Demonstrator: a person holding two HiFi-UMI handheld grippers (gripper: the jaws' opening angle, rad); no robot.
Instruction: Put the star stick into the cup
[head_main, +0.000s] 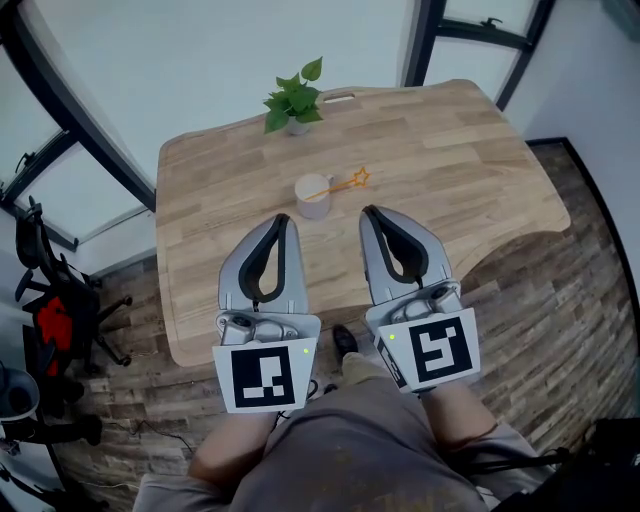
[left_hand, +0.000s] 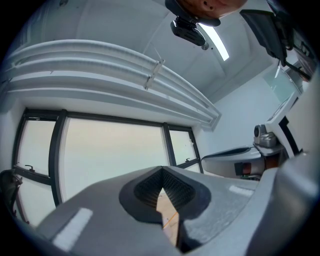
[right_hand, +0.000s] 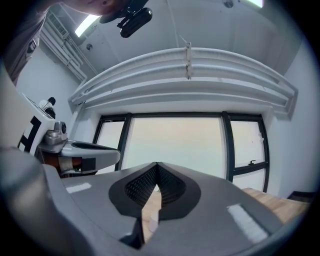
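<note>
- Star stick (head_main: 345, 184): the orange wand appears to have its lower end inside the mouth of the cup (head_main: 313, 203). It leans out over the rim to the right, with the star hanging past the cup's edge above the wooden table (head_main: 450, 170). By this look, the stick already lies as the task asks.
- Left gripper (head_main: 283, 220): it is held low at the near edge of the table, well short of the cup. Its jaws are drawn together at the tips and nothing is between them.
- Cup: the small pale cup stands upright mid-table, in front of a potted plant (head_main: 295, 102). It looks light, and the overhanging star likely loads its right side, so any nudge to the rim could tip it.
- Right gripper (head_main: 370, 214): it sits level with its partner, its jaws likewise pressed tip to tip and carrying nothing. Doing this well means keeping both claws clear of the wand's raised end.
</note>
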